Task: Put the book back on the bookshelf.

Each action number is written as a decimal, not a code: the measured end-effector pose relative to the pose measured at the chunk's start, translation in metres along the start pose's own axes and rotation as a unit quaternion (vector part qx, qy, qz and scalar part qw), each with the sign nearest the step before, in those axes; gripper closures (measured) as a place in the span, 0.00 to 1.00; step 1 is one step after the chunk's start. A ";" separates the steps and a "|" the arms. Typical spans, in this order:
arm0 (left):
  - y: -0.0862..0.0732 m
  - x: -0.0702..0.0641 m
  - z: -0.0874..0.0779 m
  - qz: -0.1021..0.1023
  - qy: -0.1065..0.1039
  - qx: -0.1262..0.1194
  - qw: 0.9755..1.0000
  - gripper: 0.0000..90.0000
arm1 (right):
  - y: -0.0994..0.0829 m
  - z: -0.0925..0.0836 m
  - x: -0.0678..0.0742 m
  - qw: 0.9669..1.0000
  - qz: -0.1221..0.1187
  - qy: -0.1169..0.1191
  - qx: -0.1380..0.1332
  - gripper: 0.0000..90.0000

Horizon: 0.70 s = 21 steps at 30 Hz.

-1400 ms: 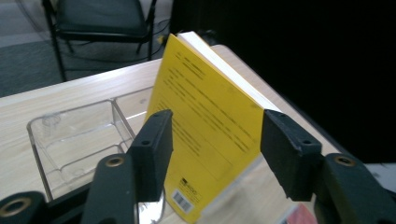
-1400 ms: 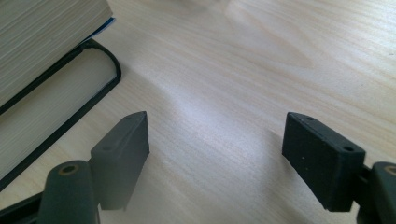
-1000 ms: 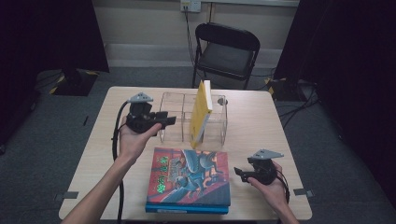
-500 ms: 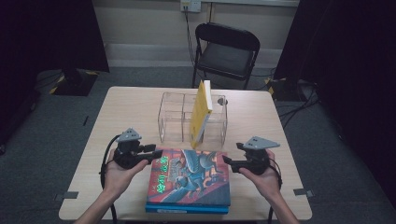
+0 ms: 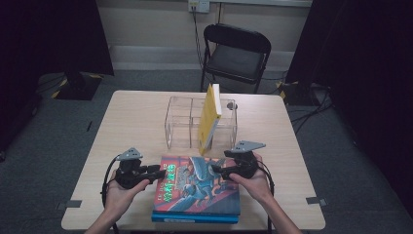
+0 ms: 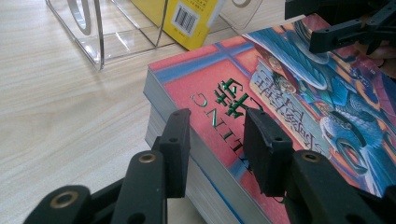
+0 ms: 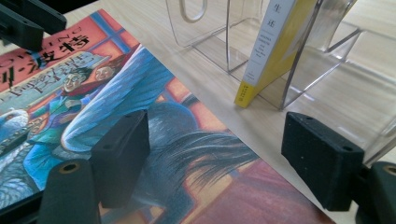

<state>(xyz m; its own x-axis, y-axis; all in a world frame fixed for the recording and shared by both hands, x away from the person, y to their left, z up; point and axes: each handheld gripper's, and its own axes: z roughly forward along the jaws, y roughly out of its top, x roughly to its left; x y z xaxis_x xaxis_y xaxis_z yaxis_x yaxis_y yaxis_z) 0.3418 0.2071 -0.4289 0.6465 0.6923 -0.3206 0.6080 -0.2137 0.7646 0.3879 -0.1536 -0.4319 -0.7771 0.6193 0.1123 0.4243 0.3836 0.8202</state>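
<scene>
A thick book with a red illustrated cover (image 5: 195, 190) lies flat at the table's near edge, on top of a blue-edged book (image 5: 195, 217). My left gripper (image 5: 160, 171) is at its left side. In the left gripper view the jaws (image 6: 217, 123) straddle the book's (image 6: 299, 107) long edge, one beside the pages and one over the cover. They have been closing, and the pads stand apart from the book. My right gripper (image 5: 216, 170) hovers over the book's right part. Its jaws (image 7: 217, 126) have been opening and stand wide, with nothing gripped between them.
A clear acrylic book stand (image 5: 180, 122) sits mid-table just behind the flat books, with a yellow book (image 5: 210, 117) upright in it. A black folding chair (image 5: 236, 53) stands beyond the far table edge. Bare wooden tabletop (image 5: 131, 126) lies to the left.
My left hand came down from beside the clear stand to the red book's left edge. My right hand moved inward from the table's right onto the book's right side.
</scene>
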 end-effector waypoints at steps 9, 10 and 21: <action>0.007 -0.001 0.007 0.005 0.001 0.007 1.000 0.70 | -0.003 -0.003 -0.002 0.999 0.014 0.041 0.019 0.30; 0.008 -0.001 0.008 0.007 0.001 0.007 1.000 0.70 | -0.004 -0.005 -0.002 0.999 0.012 0.045 0.019 0.32; 0.025 -0.009 0.032 0.030 0.006 0.009 0.999 0.72 | -0.021 -0.029 0.015 0.998 0.007 0.064 0.020 0.43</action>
<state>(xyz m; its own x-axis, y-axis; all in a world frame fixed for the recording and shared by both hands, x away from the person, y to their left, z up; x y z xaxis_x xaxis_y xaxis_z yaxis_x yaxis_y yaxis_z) 0.3658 0.1741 -0.4248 0.6766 0.6861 -0.2675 0.5762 -0.2671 0.7724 0.3543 -0.1721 -0.4313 -0.8232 0.5326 0.1967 0.4518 0.4047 0.7951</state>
